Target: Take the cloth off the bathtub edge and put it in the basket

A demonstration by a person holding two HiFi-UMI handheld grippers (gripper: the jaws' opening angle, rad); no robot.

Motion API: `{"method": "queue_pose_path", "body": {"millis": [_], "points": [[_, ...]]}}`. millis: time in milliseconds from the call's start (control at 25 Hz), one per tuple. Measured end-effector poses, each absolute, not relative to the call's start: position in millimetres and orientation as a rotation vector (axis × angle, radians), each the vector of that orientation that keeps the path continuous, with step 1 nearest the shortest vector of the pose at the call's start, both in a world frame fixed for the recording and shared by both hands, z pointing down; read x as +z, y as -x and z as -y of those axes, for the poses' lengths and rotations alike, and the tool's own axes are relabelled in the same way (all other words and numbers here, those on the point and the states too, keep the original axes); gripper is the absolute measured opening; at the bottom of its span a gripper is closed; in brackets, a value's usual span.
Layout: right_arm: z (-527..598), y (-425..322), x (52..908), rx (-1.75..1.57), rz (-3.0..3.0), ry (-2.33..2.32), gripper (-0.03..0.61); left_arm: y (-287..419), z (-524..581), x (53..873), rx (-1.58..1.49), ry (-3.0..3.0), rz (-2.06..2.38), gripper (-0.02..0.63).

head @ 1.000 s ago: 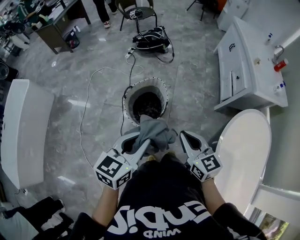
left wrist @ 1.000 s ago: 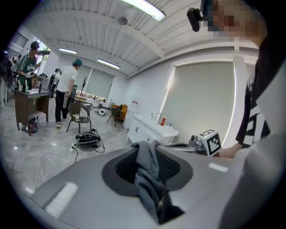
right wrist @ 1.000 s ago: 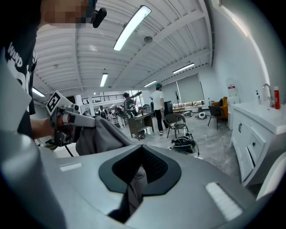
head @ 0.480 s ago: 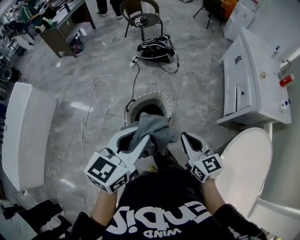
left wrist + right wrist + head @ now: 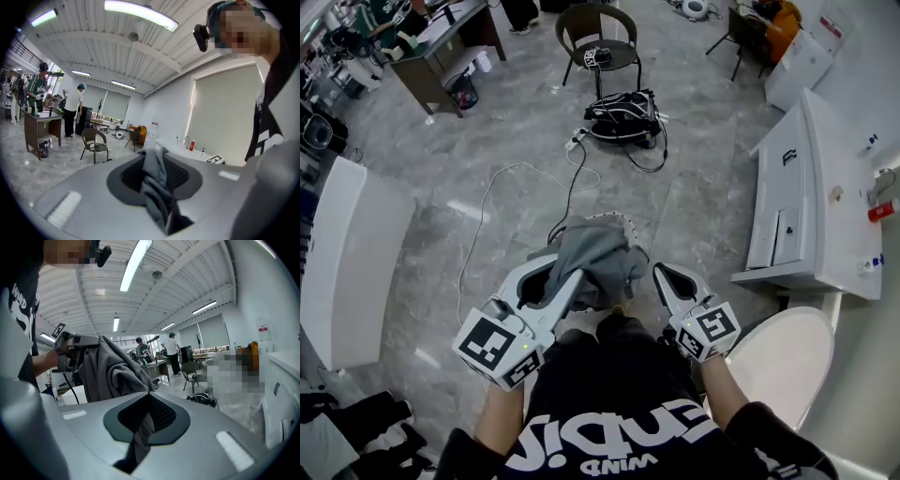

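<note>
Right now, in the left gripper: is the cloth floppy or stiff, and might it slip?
Likely floppy: cloth drapes in folds over the left gripper. Probably light: one pinch carries it all. Slip looks unlikely; it sits deep between the fingers.

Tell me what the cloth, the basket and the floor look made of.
Cloth: soft grey fabric, matte; it hangs in limp folds.
Basket: mostly hidden under the cloth; only a pale scalloped rim shows, material unclear.
Floor: polished grey stone or stone-look tile; veined, with glossy reflections.
</note>
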State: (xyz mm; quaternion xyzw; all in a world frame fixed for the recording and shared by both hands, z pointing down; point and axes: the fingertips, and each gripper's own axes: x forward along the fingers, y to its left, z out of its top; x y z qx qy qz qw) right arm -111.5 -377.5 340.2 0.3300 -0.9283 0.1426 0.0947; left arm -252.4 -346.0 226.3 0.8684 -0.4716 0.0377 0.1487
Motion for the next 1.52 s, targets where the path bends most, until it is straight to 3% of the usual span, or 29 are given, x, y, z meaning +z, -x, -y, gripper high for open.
{"method": "queue_pose_path", "body": {"millis": [840, 1520], "points": [[431, 152, 360, 0.499, 2.706, -1.075, 0.009, 270, 391, 293, 0.200, -2.520, 1.156, 0.072], [440, 137, 497, 0.665, 2.579, -1.184, 0.009, 248, 401, 516, 0.339, -2.401, 1.018, 0.074]]}}
